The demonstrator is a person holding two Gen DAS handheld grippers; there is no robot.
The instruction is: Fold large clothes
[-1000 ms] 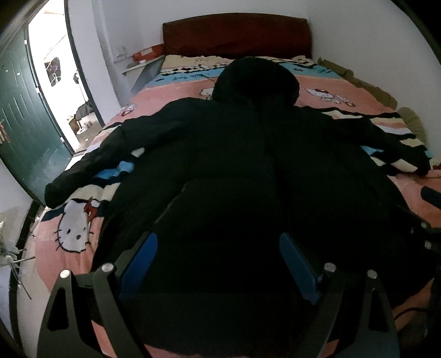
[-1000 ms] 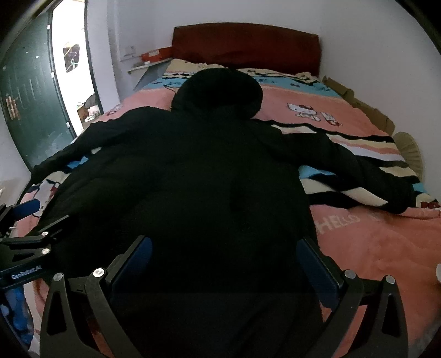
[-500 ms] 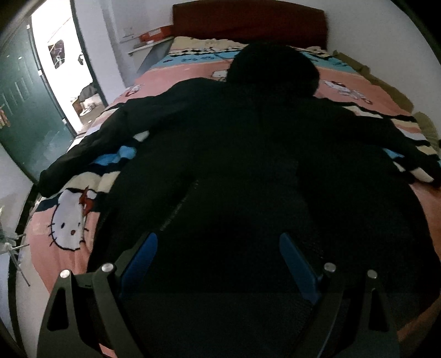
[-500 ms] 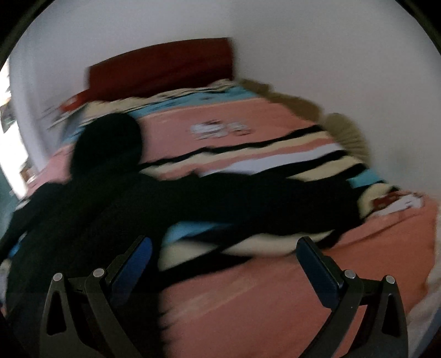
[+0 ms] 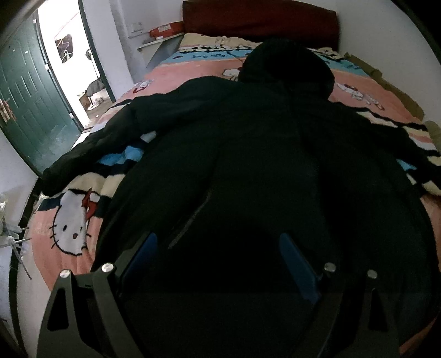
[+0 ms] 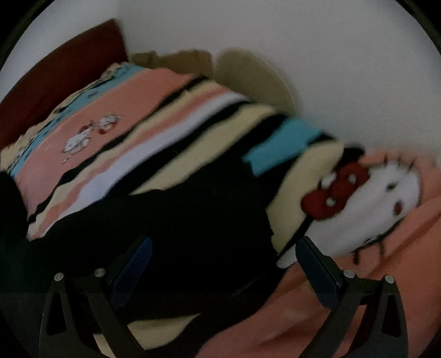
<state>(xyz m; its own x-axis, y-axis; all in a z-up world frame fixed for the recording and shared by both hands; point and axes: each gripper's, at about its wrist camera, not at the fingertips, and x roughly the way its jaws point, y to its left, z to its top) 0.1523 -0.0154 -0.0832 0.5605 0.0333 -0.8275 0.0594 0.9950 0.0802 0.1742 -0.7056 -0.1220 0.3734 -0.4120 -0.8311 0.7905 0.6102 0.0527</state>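
Note:
A large black hooded coat point(image 5: 248, 154) lies spread flat on the bed, hood point(image 5: 286, 66) toward the headboard and both sleeves stretched out sideways. My left gripper point(image 5: 217, 258) hangs open above the coat's lower hem, nothing between its blue-padded fingers. The right wrist view is blurred; there the coat's right sleeve point(image 6: 176, 220) lies across the striped bedding, and my right gripper point(image 6: 223, 261) is open just above its cuff end.
The bed point(image 5: 69, 228) carries a pink cartoon-cat blanket with cream, blue and black stripes. A dark red headboard point(image 5: 259, 22) stands at the far end. A green door point(image 5: 30, 99) is open at the left, and a white wall point(image 6: 303, 55) runs along the bed's right side.
My right gripper has swung right, from above the coat's body to over the right sleeve's end. The left gripper has edged slightly forward over the hem. Both stayed open.

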